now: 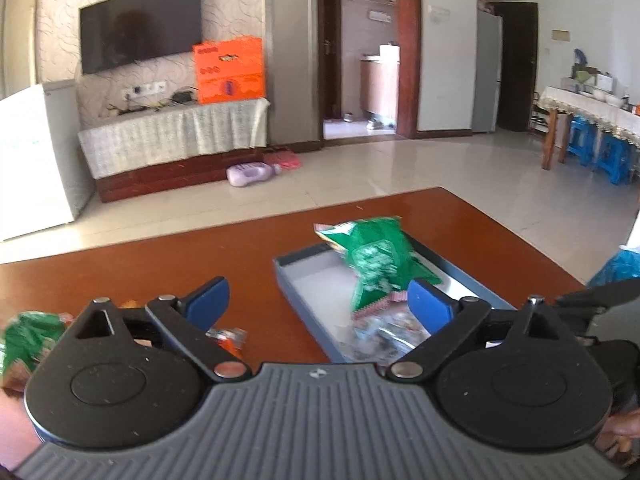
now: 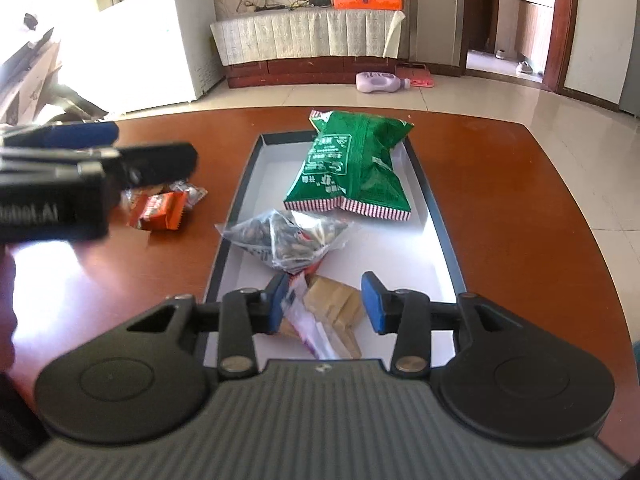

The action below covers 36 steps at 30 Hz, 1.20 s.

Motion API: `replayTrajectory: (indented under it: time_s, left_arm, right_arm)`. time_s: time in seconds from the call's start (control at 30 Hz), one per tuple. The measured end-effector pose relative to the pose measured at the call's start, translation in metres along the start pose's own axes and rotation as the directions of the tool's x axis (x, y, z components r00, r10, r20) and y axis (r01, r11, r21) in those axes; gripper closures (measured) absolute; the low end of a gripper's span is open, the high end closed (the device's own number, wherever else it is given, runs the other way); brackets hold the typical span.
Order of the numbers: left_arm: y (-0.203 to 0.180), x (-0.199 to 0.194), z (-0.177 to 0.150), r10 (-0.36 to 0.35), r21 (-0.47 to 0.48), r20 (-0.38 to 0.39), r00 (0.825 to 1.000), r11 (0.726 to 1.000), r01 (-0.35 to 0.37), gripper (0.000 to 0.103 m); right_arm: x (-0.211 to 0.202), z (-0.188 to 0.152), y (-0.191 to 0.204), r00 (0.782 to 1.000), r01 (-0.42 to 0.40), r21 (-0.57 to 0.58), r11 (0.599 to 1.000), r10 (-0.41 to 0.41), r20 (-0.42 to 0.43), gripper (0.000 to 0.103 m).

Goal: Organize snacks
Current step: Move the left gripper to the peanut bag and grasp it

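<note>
A shallow grey tray (image 2: pixel 434 216) sits on the brown table. It holds a green snack bag (image 2: pixel 352 168), a clear bag of dark seeds (image 2: pixel 286 242) and tan wrapped bars (image 2: pixel 336 308). My right gripper (image 2: pixel 325 304) is open and empty, just above the bars at the tray's near end. My left gripper (image 1: pixel 318 302) is open and empty, left of the tray (image 1: pixel 304 292); it also shows in the right wrist view (image 2: pixel 120 148). An orange wrapped snack (image 2: pixel 160 210) and a small clear wrapper (image 2: pixel 188 192) lie on the table under it. The green bag (image 1: pixel 374 260) shows ahead. Another green bag (image 1: pixel 28 338) lies far left.
The table's far edge (image 1: pixel 280 212) is close behind the tray. A blue bag (image 1: pixel 620 266) is at the right edge. Beyond are tiled floor, a TV cabinet (image 1: pixel 172 136), a white fridge (image 1: pixel 32 160) and a purple bottle (image 1: pixel 252 174).
</note>
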<state>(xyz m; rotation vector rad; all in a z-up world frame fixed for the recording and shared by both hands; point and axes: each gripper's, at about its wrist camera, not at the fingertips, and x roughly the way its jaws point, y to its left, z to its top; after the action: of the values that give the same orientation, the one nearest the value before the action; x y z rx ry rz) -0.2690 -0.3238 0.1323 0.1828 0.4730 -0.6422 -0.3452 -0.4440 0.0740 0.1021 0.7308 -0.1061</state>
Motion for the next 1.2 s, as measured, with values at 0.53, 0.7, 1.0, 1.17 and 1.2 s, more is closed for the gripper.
replayTrajectory:
  time_s: [0.53, 0.7, 1.0, 1.17, 1.2]
  left_arm:
    - [0.036, 0.005, -0.009, 0.034, -0.123, -0.036, 0.999, 0.992, -0.039, 0.002]
    - [0.044, 0.01, -0.013, 0.056, -0.117, -0.046, 0.997, 0.991, -0.061, 0.002]
    - [0.109, 0.011, -0.024, 0.166, -0.13, -0.06, 0.984, 0.976, -0.173, 0.002]
    - [0.157, 0.004, -0.033, 0.232, -0.156, -0.085, 0.969, 0.958, -0.243, 0.002]
    - [0.165, 0.003, -0.034, 0.244, -0.163, -0.091, 0.965, 0.953, -0.256, 0.002]
  right_arm:
    - [-0.019, 0.002, -0.002, 0.994, 0.046, 0.037, 0.998, -0.049, 0.095, 0.06]
    - [-0.026, 0.012, 0.012, 0.983, -0.005, 0.036, 0.999, -0.002, 0.181, 0.057]
    - [-0.002, 0.022, 0.077, 0.978, -0.13, -0.128, 0.983, 0.148, 0.148, 0.049]
    - [0.022, 0.023, 0.108, 0.98, -0.176, -0.199, 0.964, 0.191, 0.06, 0.048]
    - [0.027, 0.021, 0.113, 0.98, -0.181, -0.21, 0.961, 0.194, 0.045, 0.048]
